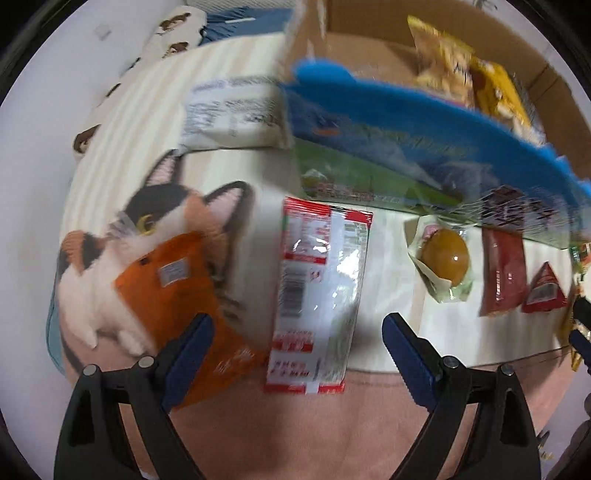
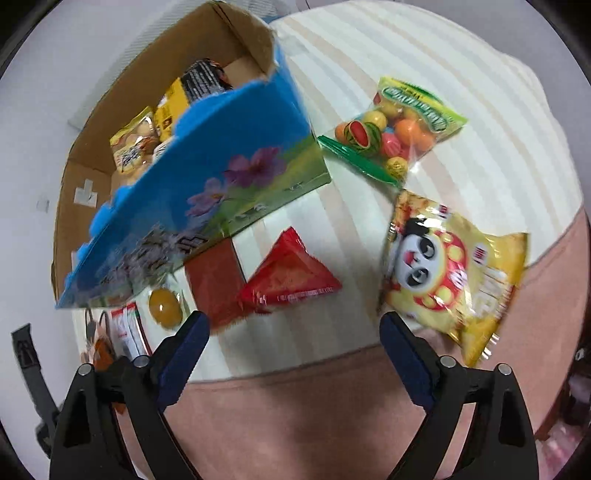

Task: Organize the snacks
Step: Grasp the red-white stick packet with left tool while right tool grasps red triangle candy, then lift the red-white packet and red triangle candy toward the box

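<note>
Both grippers are spread wide, nothing held: left gripper hangs over the red-and-white packet, right gripper near the red triangular packet. Straddle each packet squarely, pinch mid-body, then lift into the cardboard box just behind.

Domestic interior, most likely a bedroom. The supporting surface is a bed dressed in soft cream-and-beige striped bedding, with a pink blanket along its near edge. A cushion printed with a calico cat lies on the bedding, and a pillow patterned with small brown animals sits near the plain white wall. A reused cardboard box, its front face printed with blue sky and flowers, stands on the bed among retail snack packets, an arrangement typical of a home rather than a shop or laboratory.
</note>
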The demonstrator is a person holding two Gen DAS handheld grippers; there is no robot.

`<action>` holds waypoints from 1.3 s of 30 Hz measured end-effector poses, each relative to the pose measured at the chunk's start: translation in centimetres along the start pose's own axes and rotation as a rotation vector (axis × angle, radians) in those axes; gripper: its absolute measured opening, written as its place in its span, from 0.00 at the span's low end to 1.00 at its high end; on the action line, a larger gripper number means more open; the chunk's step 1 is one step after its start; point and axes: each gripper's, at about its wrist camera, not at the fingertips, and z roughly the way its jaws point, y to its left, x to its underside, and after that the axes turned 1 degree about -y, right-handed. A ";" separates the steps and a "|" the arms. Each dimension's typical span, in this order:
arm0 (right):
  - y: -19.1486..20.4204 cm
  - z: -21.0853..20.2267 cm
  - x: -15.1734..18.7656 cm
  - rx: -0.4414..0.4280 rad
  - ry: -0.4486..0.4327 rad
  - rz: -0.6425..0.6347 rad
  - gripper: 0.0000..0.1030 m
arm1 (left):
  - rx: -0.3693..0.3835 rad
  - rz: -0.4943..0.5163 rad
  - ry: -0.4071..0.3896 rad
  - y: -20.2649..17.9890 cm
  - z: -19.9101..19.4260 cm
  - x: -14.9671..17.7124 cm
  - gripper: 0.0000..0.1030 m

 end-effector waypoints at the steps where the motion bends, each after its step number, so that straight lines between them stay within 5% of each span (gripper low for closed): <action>1: 0.0 0.7 -0.3 -0.004 -0.001 0.014 0.91 | -0.003 0.006 0.010 -0.3 0.6 -0.3 0.90; 4: 0.0 2.2 -1.1 -0.014 -0.001 0.039 0.87 | -0.008 0.020 0.050 -1.0 2.6 -0.8 0.90; 8: 0.2 4.3 -1.8 0.017 0.019 0.054 0.65 | -0.035 0.042 0.073 -1.9 4.1 -1.0 0.90; 11: 0.3 4.9 -1.8 0.038 0.015 0.036 0.58 | -0.046 0.059 0.058 -2.4 4.3 -0.8 0.89; 12: 0.4 4.9 -1.6 0.042 0.012 0.017 0.56 | -0.047 0.062 0.049 -2.5 4.3 -0.7 0.86; 14: 1.0 4.9 -1.4 0.044 0.018 -0.023 0.50 | -0.058 0.088 0.037 -3.1 4.3 -0.5 0.62; 16: 1.4 4.8 -0.7 0.052 0.038 -0.059 0.49 | -0.054 0.099 0.033 -3.5 4.0 0.2 0.51; 30: 1.5 5.2 7.6 0.030 0.199 -0.195 0.49 | -0.019 0.088 0.124 -5.1 4.0 11.2 0.51; 39: 2.0 7.2 8.6 0.055 0.220 -0.185 0.51 | -0.009 0.076 0.170 -6.2 5.9 8.8 0.54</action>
